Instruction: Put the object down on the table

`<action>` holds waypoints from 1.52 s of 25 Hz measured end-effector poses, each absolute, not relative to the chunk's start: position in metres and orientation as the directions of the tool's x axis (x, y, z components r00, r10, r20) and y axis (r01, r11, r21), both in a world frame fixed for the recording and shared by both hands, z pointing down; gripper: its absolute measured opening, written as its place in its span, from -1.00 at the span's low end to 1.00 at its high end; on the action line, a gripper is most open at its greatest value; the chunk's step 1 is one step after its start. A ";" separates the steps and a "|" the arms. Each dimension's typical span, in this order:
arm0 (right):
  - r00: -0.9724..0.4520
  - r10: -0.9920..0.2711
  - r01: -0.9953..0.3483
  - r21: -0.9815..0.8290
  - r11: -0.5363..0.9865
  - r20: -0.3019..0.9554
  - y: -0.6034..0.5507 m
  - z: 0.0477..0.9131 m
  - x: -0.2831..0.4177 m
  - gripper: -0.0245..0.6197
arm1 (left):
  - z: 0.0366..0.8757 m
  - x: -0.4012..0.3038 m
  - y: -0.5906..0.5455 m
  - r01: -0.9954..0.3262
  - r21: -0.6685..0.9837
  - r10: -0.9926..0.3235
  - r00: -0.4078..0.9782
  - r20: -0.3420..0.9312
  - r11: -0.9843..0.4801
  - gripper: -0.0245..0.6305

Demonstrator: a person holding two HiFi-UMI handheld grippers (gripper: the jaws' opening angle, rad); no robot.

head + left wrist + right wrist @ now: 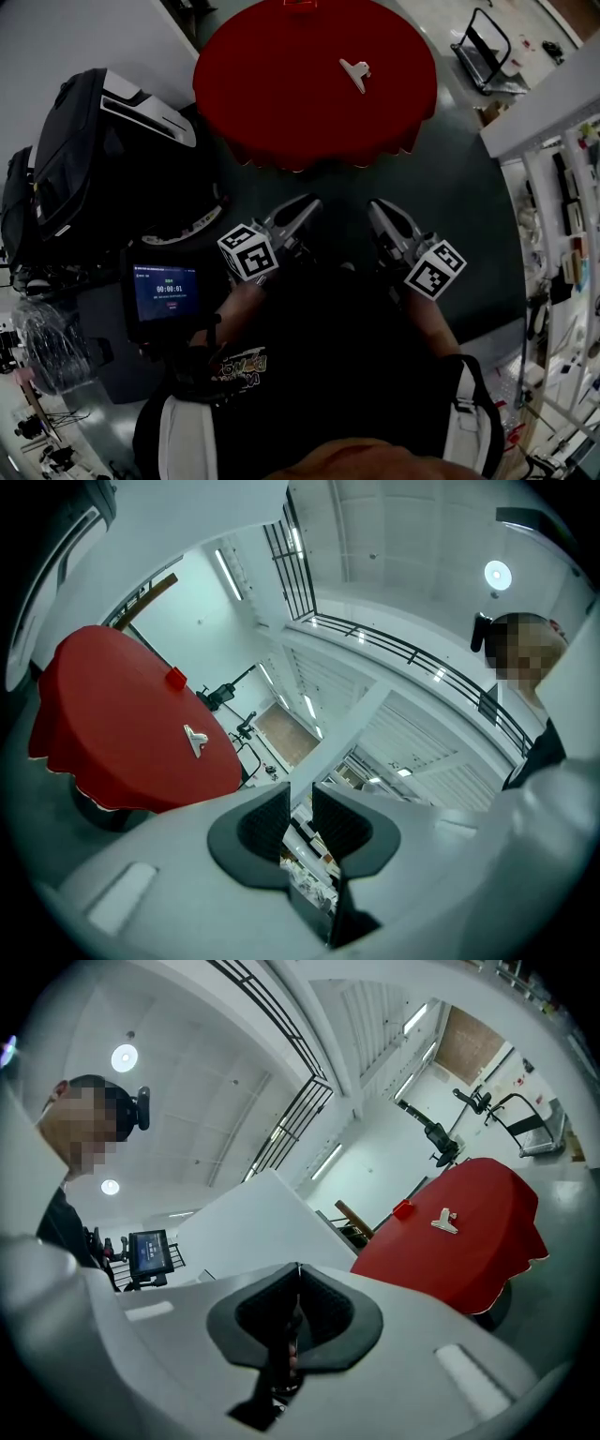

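A small white clip-like object (356, 72) lies on the round red table (281, 103), well ahead of both grippers. Neither gripper holds anything, and both point level toward the table from a distance. My left gripper (305, 208) has a narrow gap between its pads, with only the background showing through (300, 822). My right gripper (380, 211) has its pads pressed together and nothing between them (298, 1312). The left gripper view shows the table (131, 733) with the white object (195, 741) and a small red block (175, 678). All three appear in the right gripper view too: table (459, 1251), object (444, 1222), block (403, 1209).
A large black case (103, 159) stands left of the table. Below it a dark screen (165, 292) shows a timer. A black cart (487, 47) is at the far right, with a white partition (544, 103) and cluttered shelves (562, 244) along the right side. Dark floor lies between me and the table.
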State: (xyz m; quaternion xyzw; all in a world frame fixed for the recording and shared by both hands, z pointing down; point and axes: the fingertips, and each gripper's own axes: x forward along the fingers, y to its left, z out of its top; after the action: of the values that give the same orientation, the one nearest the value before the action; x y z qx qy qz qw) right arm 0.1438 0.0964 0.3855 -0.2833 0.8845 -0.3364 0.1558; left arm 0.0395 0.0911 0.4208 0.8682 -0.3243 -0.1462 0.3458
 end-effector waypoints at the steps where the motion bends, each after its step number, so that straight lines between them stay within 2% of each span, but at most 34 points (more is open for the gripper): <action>1: -0.790 -0.607 -0.395 -0.684 0.613 -0.088 0.096 0.385 0.144 -0.88 | 0.421 0.040 0.091 -0.463 0.695 -0.663 0.748 -0.028 -0.551 -0.70; 11: -0.761 -0.646 -0.410 -0.728 0.549 -0.059 0.040 0.398 0.119 -0.85 | 0.435 0.011 0.036 -0.432 0.731 -0.637 0.771 -0.005 -0.528 -0.70; 17: -0.732 -0.681 -0.445 -0.738 0.507 -0.027 0.001 0.403 0.090 -0.81 | 0.443 -0.031 -0.004 -0.388 0.777 -0.634 0.773 -0.018 -0.495 -0.70; 24: -0.695 -0.711 -0.548 -0.717 0.431 0.104 -0.080 0.450 0.046 -0.71 | 0.454 -0.110 -0.070 -0.383 0.783 -0.656 0.754 -0.042 -0.491 -0.70; 32: -0.545 -0.735 -0.761 -0.606 0.233 0.403 -0.162 0.562 0.132 -0.64 | 0.461 -0.125 -0.083 -0.419 0.788 -0.699 0.715 -0.020 -0.451 -0.70; 38: -0.448 -0.737 -0.822 -0.558 0.116 0.506 -0.260 0.603 0.177 -0.60 | 0.477 -0.151 -0.090 -0.493 0.785 -0.757 0.651 0.048 -0.374 -0.69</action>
State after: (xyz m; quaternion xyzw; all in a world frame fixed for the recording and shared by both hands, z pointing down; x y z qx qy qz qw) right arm 0.1772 -0.2600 0.6032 -0.5231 0.7452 -0.4104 -0.0513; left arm -0.1512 -0.0899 0.4772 0.8129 -0.3845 -0.1625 0.4061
